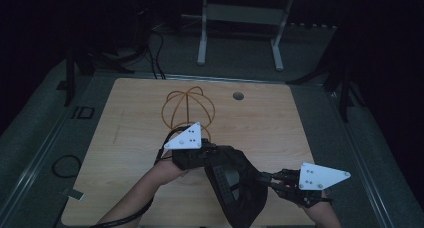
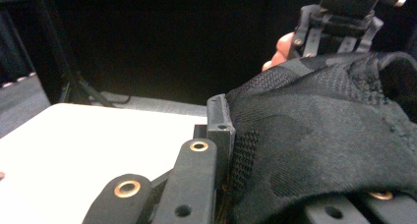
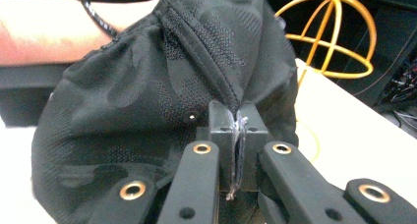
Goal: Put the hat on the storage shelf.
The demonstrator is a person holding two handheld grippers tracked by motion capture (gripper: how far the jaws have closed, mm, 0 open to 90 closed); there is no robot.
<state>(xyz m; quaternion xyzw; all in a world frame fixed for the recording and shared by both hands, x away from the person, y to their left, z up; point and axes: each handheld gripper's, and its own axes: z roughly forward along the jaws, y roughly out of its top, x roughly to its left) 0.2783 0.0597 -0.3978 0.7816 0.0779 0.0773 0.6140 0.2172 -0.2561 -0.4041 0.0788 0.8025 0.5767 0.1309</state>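
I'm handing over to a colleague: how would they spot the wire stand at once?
Start at the wooden table. Behind the black cap, toward the far edge, stands the wire stand: thin golden hoops forming an open dome. It is the table's see-through thing, unlike the solid dark cap.

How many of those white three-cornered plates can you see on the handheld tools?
2. One white plate tops the left gripper near the table's middle; the other plate tops the right gripper at the near right edge.
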